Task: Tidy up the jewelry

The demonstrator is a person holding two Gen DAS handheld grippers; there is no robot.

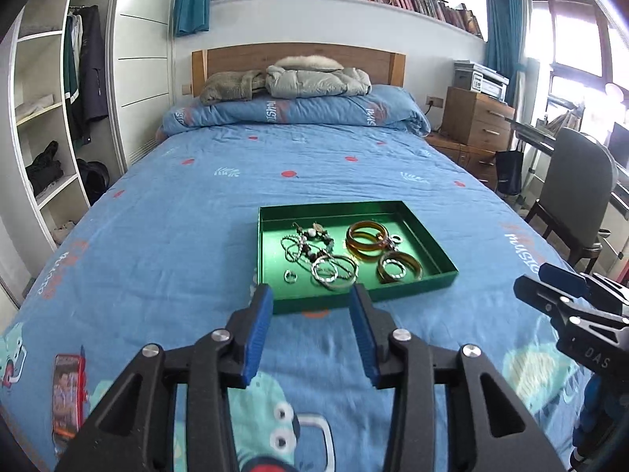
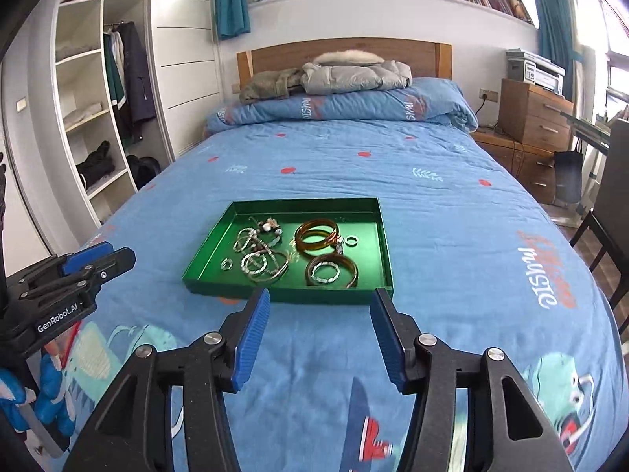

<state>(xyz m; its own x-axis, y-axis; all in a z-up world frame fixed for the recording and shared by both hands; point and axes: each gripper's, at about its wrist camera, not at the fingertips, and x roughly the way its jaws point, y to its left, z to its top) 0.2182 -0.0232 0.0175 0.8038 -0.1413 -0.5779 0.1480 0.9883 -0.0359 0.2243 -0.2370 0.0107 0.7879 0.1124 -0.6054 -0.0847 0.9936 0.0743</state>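
Both my left hand-held gripper and right hand-held gripper hang spread and empty before the green tray on the bed. Its amber bangles look stiff, slippery; I'd pinch across one rim. The chains look limp and tangle-prone.

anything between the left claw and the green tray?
Only bare blue bedsheet. In the left wrist view the open left claw hovers just short of the green tray's near wall.

One green tray is seen on the bed. In the tray, three amber bangles, several silver bangles, two small rings and one beaded chain are counted.
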